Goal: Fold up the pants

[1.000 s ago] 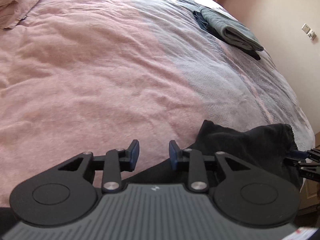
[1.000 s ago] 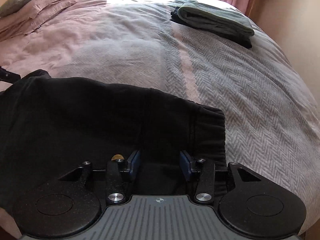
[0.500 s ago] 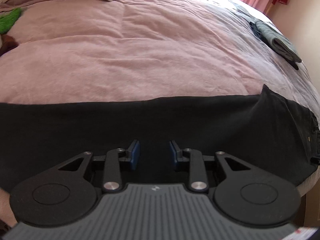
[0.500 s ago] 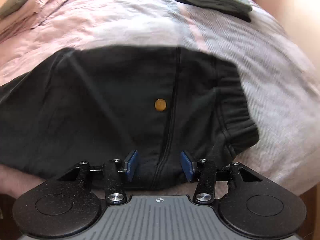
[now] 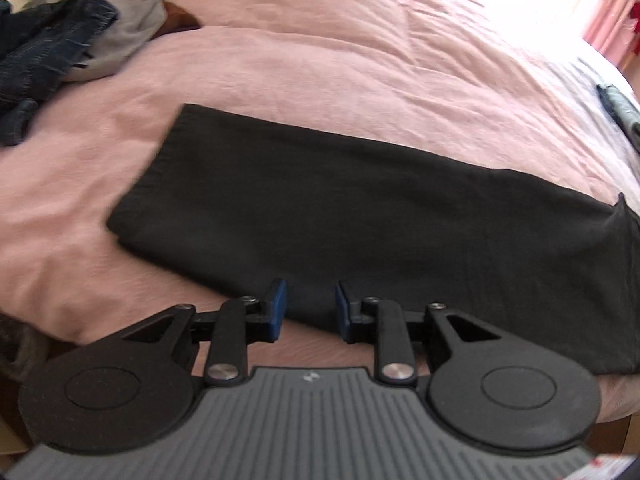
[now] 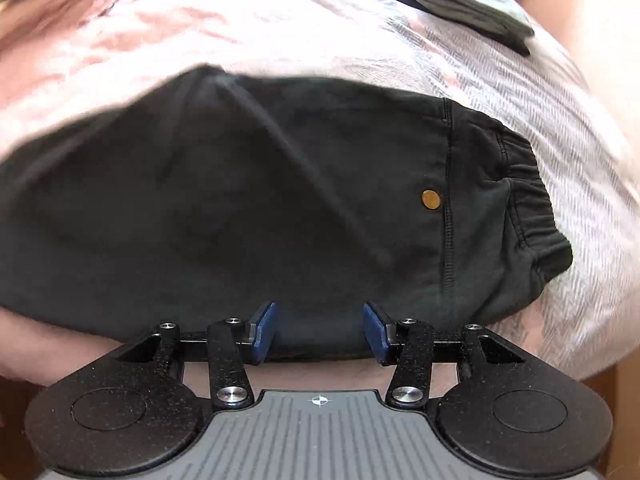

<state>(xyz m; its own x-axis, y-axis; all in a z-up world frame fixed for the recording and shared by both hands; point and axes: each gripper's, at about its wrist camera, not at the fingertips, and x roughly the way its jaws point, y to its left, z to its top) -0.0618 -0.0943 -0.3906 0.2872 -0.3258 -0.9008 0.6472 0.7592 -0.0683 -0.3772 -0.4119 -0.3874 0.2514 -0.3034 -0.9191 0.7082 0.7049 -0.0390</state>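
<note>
Now the black pants (image 5: 360, 216) lie flat on the pink duvet (image 5: 320, 72), near the bed's near edge, the legs stacked into one long band. In the left wrist view the hem end reaches toward the left and the wider seat end runs off to the right. In the right wrist view the elastic waistband (image 6: 532, 208) sits at the right, with a small brass button (image 6: 431, 199) beside a vertical seam.

The left gripper (image 5: 307, 311) hovers over the near edge of the legs, its blue pads apart with nothing pinched. The right gripper (image 6: 320, 330) hangs over the near edge of the seat; its jaws have just been opening and stand spread, nothing pressed between them.

Farther off, folded grey clothes (image 6: 468, 4) rest at the far right on a grey herringbone blanket (image 6: 560, 120). Jeans (image 5: 44, 48) and other clothing are piled at the far left.
</note>
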